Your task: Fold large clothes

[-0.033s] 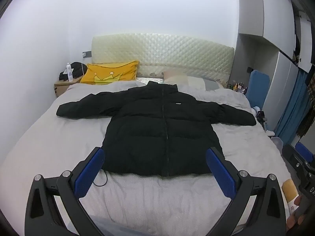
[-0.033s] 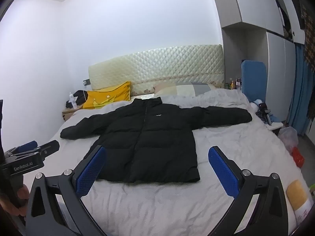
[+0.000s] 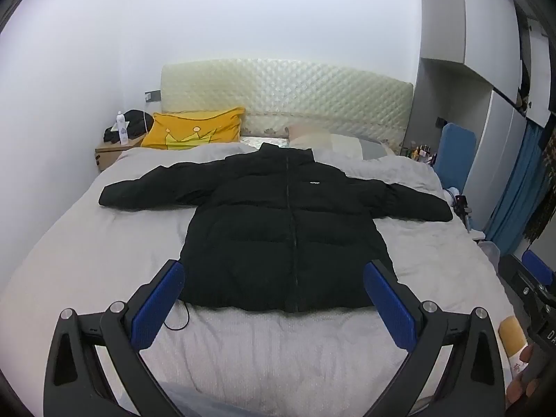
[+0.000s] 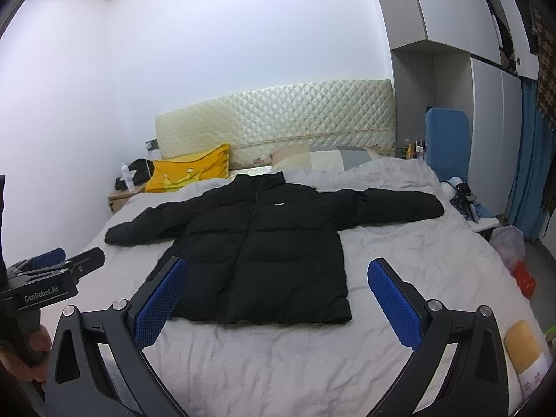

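Left wrist view shows a black puffer jacket (image 3: 278, 236) lying flat, front side up and zipped, on the grey-covered bed (image 3: 87, 260). Its collar points toward the quilted headboard (image 3: 285, 97) and its hem toward the camera, so the body runs along the length of the bed, while both sleeves stretch straight out across it, making the widest line crosswise. The left gripper (image 3: 274, 302) hovers above the hem with its blue fingers (image 3: 158, 307) spread wide and nothing between them. A thin black cord (image 3: 179, 319) loops out from under the hem's left corner, and the right gripper's body edges in at the right border. Right wrist view sees the same jacket (image 4: 257, 253) from further right, so it sits left of centre with its collar angled away. The right gripper (image 4: 276, 300), fingers (image 4: 394, 307) equally wide and empty, hangs over the bed (image 4: 417, 260) beside the hem's right corner. Only here do a hand (image 4: 24, 358) gripping the left gripper's handle, and a red-and-clear bag (image 4: 516, 257) on the floor, appear.
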Demonstrator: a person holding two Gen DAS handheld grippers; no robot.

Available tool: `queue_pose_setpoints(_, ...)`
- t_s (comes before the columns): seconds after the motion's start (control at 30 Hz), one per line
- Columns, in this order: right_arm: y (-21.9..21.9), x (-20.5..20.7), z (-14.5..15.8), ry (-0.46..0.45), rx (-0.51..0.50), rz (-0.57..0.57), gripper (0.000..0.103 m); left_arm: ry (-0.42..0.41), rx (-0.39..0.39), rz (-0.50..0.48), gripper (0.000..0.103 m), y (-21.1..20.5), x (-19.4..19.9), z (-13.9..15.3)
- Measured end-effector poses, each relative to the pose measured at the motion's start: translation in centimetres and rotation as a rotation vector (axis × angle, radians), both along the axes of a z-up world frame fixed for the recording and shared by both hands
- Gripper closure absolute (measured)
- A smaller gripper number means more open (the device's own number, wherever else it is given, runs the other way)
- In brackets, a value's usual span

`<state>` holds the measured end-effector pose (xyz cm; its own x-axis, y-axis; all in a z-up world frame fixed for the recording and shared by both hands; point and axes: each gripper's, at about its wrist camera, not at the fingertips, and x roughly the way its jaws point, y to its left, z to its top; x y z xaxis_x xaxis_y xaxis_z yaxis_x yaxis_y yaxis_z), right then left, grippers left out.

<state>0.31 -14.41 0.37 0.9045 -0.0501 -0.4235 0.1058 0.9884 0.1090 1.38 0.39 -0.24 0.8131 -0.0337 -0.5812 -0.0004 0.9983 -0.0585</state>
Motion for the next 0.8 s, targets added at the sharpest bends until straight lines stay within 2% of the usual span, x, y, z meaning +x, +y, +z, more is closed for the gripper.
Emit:
queue_pose_setpoints(0.1,-0.4,0.5,0.0,0.012,0.009,-0.003,0.0,0.013,0.004,0.0,0.0,-0.3,0.9,-0.2)
queue_pose_setpoints(0.2,-0.6,1.0,0.1,0.018,0.012,-0.006,0.0,-0.004,0.04,0.01,0.0,-0.7,1.3,-0.2)
queue_pose_setpoints(0.8,-0.5,1.6,-0.5,0.032,0.016,0.0,0.0,0.027,0.042,-0.003,0.0,-1.1,1.8,-1.3)
